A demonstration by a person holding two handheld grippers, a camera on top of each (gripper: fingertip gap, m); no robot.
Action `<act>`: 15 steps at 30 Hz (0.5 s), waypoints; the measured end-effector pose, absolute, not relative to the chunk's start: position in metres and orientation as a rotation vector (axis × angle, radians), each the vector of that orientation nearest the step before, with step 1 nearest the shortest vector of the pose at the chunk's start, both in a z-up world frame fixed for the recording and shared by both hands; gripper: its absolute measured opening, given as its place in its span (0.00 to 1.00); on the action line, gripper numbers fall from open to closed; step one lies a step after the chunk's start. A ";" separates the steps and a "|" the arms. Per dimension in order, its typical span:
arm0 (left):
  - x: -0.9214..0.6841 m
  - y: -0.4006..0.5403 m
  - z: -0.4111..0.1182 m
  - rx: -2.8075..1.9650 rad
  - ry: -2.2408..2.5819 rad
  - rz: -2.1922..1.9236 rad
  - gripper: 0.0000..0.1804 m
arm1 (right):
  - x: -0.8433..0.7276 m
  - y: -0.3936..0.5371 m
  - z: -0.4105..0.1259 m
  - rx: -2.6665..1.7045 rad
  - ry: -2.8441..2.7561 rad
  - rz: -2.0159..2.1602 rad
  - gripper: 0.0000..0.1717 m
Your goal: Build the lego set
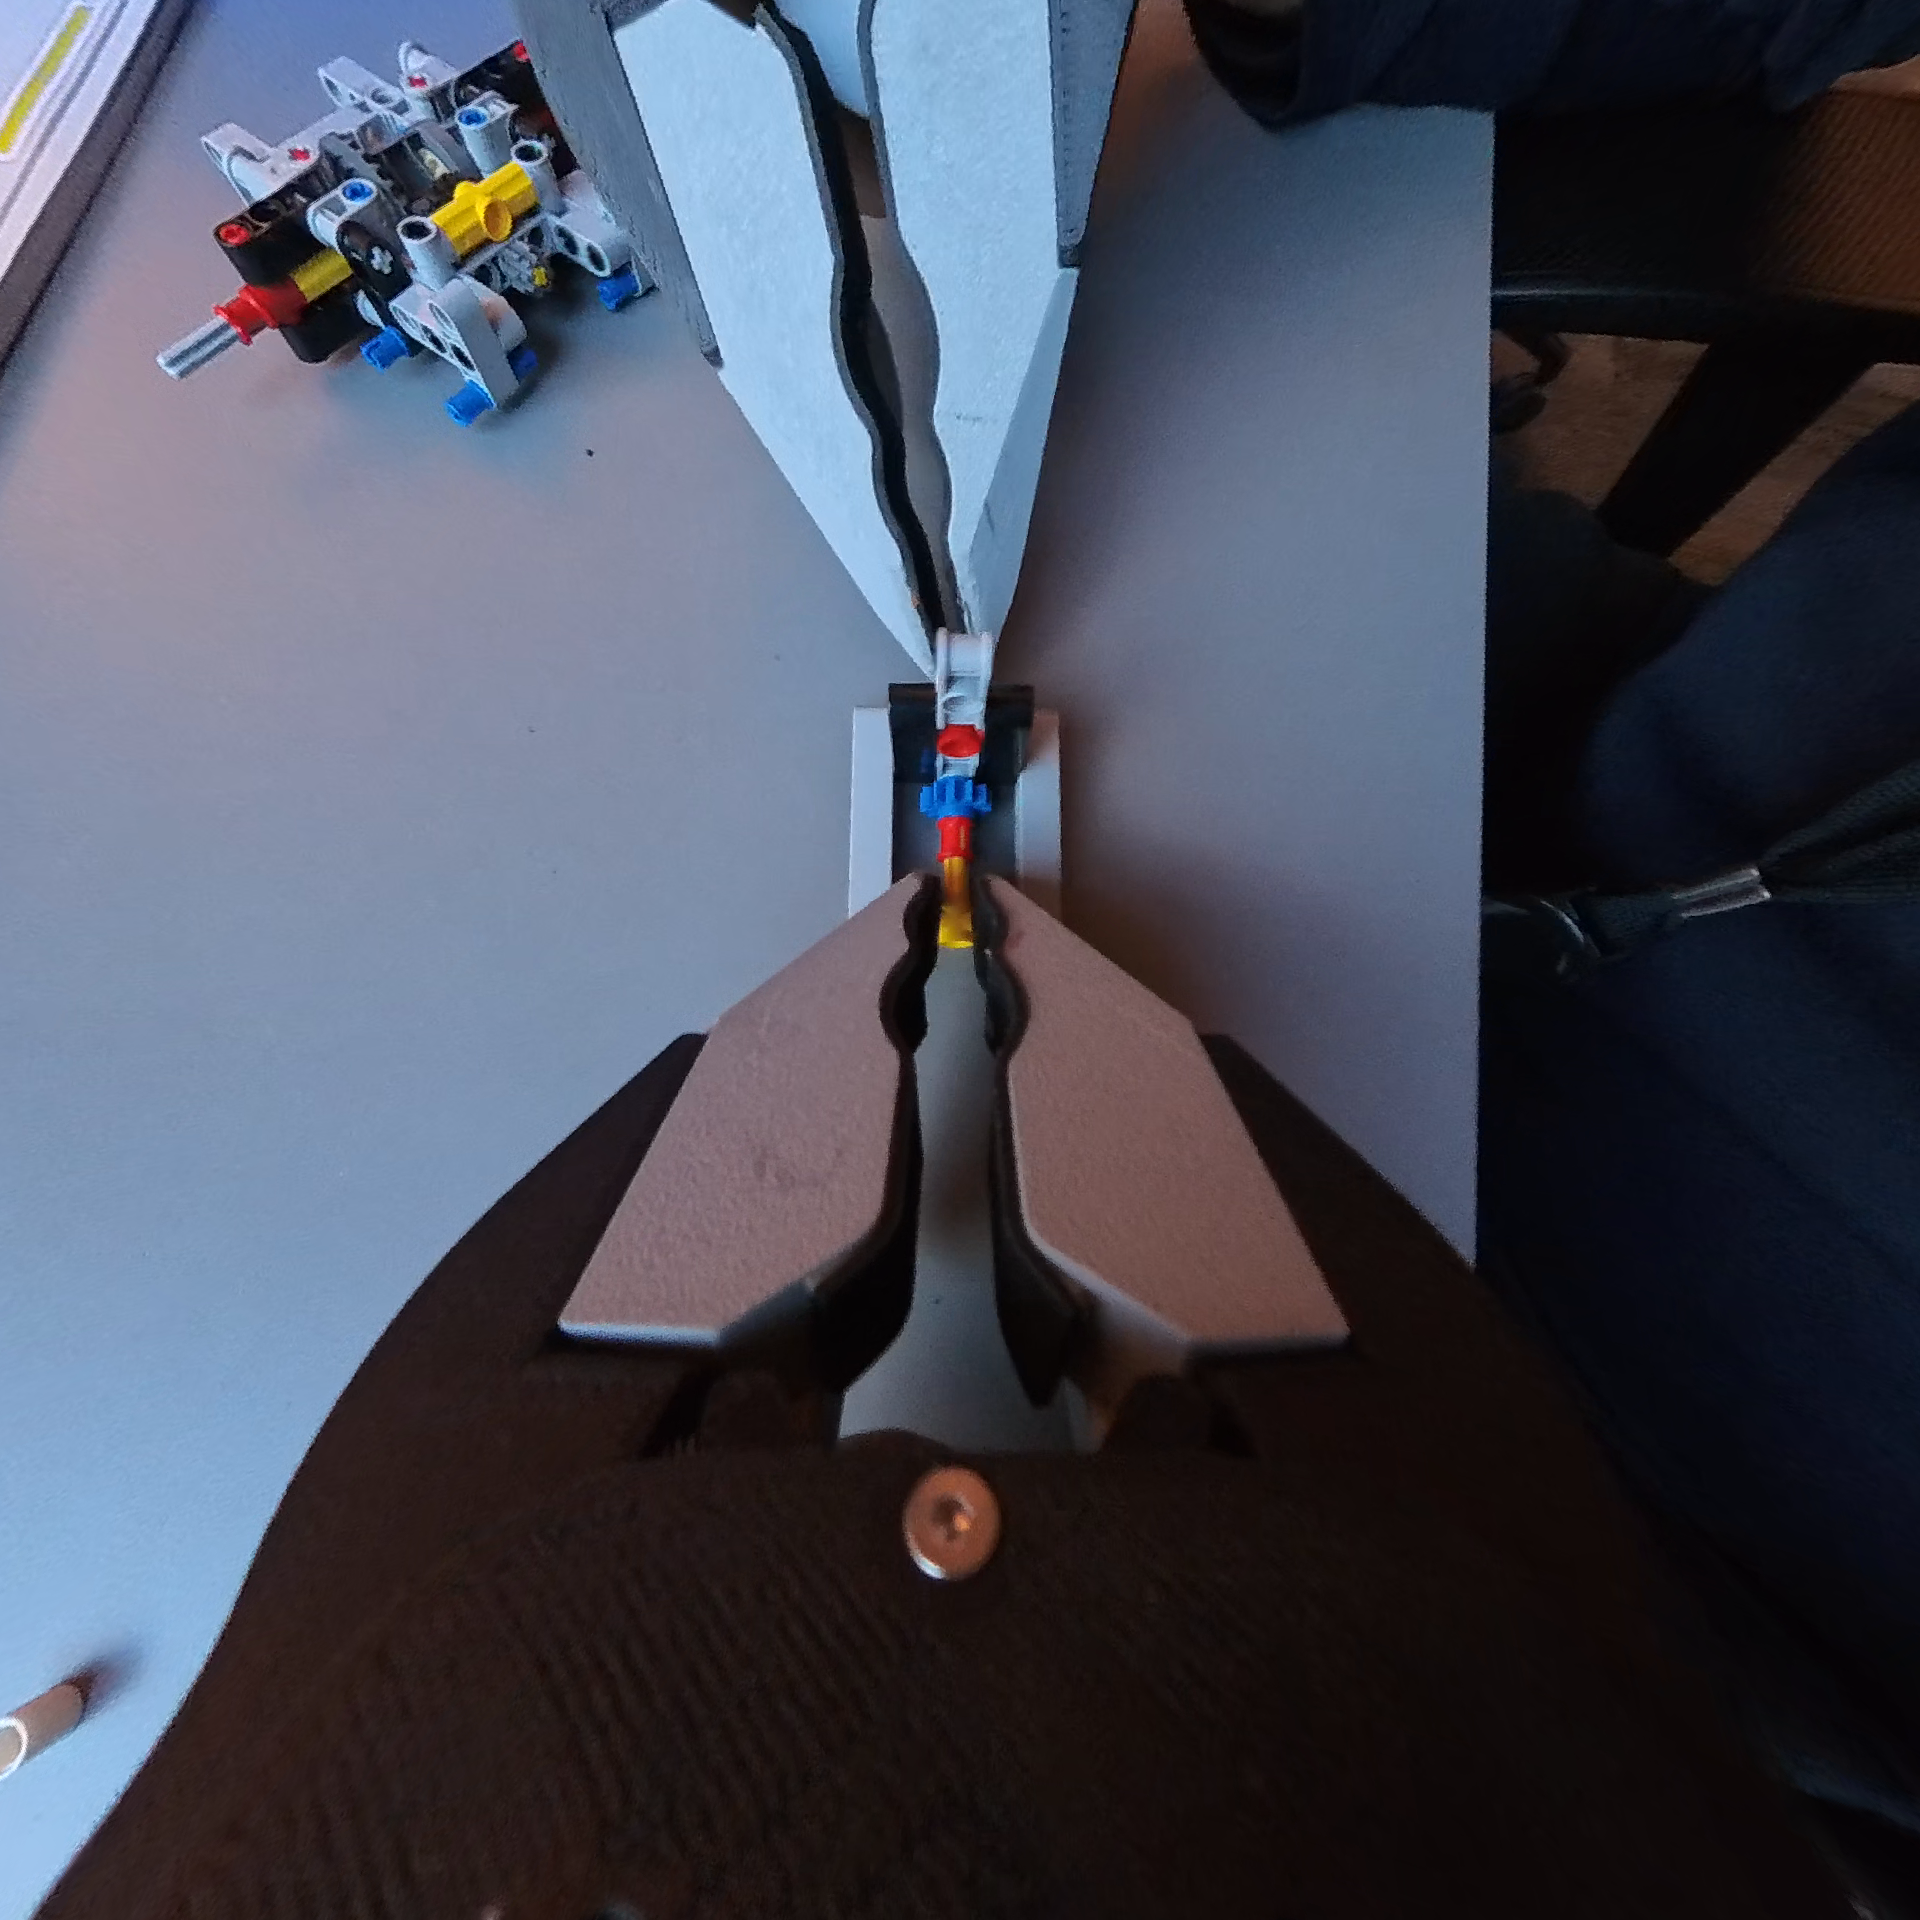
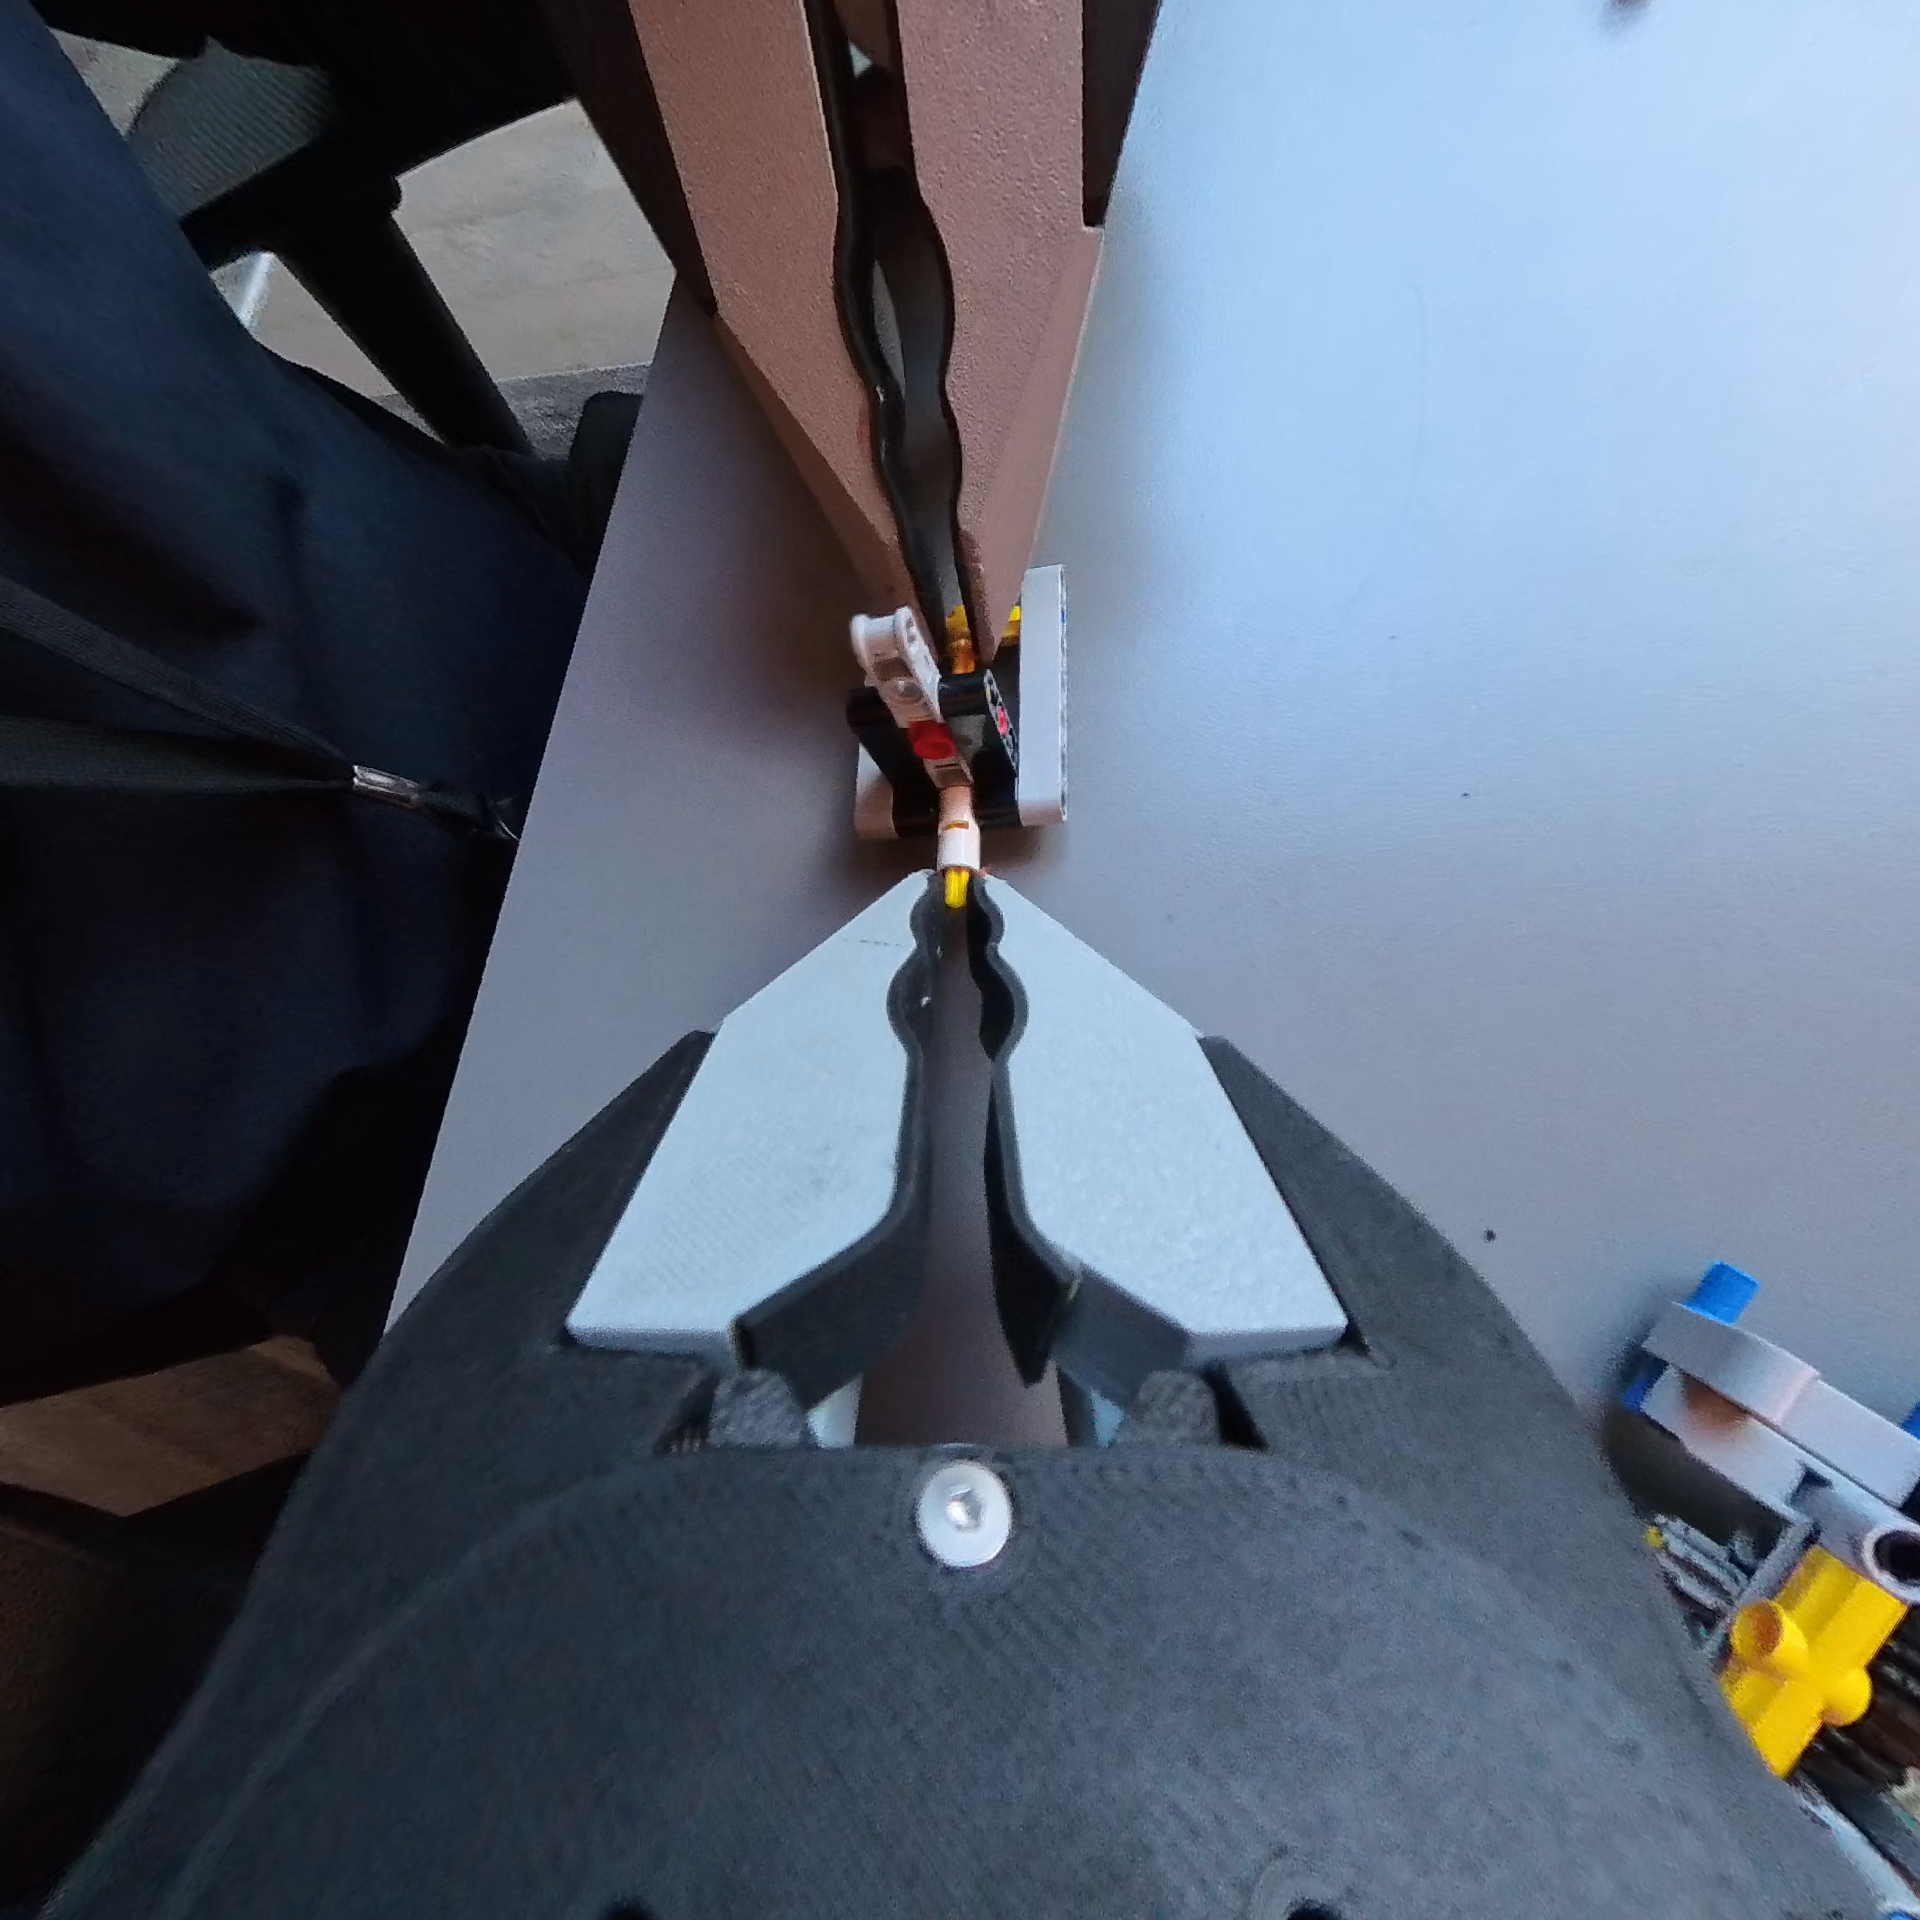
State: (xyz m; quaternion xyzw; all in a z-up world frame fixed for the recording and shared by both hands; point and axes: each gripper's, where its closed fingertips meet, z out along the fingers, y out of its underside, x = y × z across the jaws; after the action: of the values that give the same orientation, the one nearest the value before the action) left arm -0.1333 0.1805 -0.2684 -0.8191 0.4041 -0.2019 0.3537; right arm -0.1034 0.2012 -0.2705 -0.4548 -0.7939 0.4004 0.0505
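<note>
- The left hand-held gripper (image 1: 954, 914), with brown fingers, is closed on the yellow end of a thin plastic axle assembly carrying red bushes and a blue gear (image 1: 957, 800).
- The right hand-held gripper (image 2: 954, 891), with grey fingers, pinches the opposite end.
- The axle's long axis runs straight between both fingertips, above a small grey-and-black beam frame (image 1: 871, 790) on the grey table (image 1: 416, 831).

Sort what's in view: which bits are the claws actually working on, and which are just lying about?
In hand:
- left claw shut on yellow axle end
- right claw shut on the axle's other end
- blue gear, red bushes on the axle
- grey-black frame underneath

Lying about:
- brick assembly
- metal cylinder
</note>
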 end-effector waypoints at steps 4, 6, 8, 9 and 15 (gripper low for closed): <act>-0.133 0.180 -0.268 -2.116 1.045 -0.525 0.02 | -0.102 0.200 -0.270 -1.373 -2.427 1.212 0.00; -0.133 0.180 -0.268 -2.117 1.045 -0.526 0.02 | -0.102 0.200 -0.270 -1.380 -2.425 1.222 0.00; -0.132 0.180 -0.268 -2.120 1.044 -0.537 0.02 | -0.102 0.200 -0.271 -1.400 -2.422 1.247 0.00; -0.132 0.179 -0.268 -2.120 1.046 -0.542 0.02 | -0.102 0.200 -0.271 -1.408 -2.421 1.254 0.00; -0.129 0.178 -0.270 -2.120 1.068 -0.533 0.03 | -0.102 0.199 -0.272 -1.451 -2.417 1.308 0.00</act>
State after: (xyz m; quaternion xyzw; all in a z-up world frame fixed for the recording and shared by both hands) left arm -0.1288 0.1780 -0.2696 -0.8171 0.4118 -0.2056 0.3470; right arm -0.1020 0.1991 -0.2721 -0.4668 -0.7777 0.4208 0.0167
